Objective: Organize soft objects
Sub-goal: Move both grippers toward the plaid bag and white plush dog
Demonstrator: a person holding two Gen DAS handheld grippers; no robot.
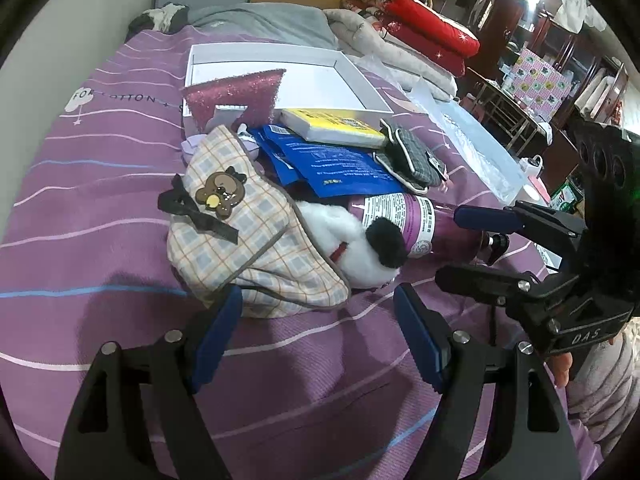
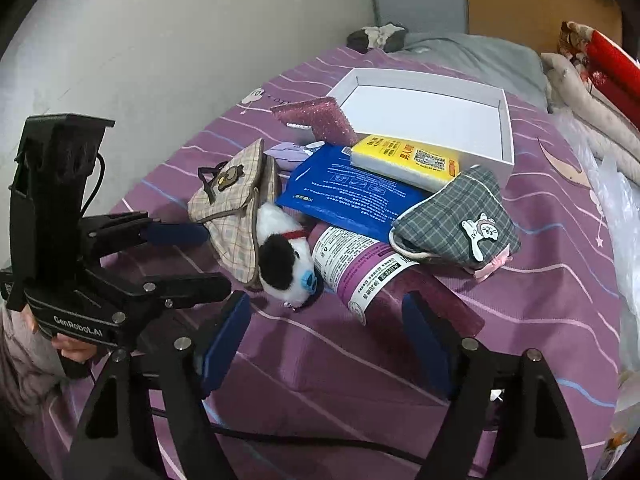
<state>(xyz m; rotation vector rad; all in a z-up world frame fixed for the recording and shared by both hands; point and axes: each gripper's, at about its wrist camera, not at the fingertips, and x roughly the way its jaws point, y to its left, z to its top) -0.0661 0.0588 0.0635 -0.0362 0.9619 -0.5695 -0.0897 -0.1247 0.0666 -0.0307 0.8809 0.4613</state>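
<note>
A pile lies on the purple bed. A beige plaid pouch with a bear badge, also in the right wrist view, leans on a white plush dog. A grey plaid pouch, a glittery pink sponge, a blue packet and a purple bottle lie there too. A white box sits behind. My left gripper is open just before the beige pouch. My right gripper is open before the dog and bottle.
A yellow box rests on the blue packet. Folded quilts and red cushions lie at the bed's far right. A clear plastic bag lies at the bed's right edge. A wall runs along the left side.
</note>
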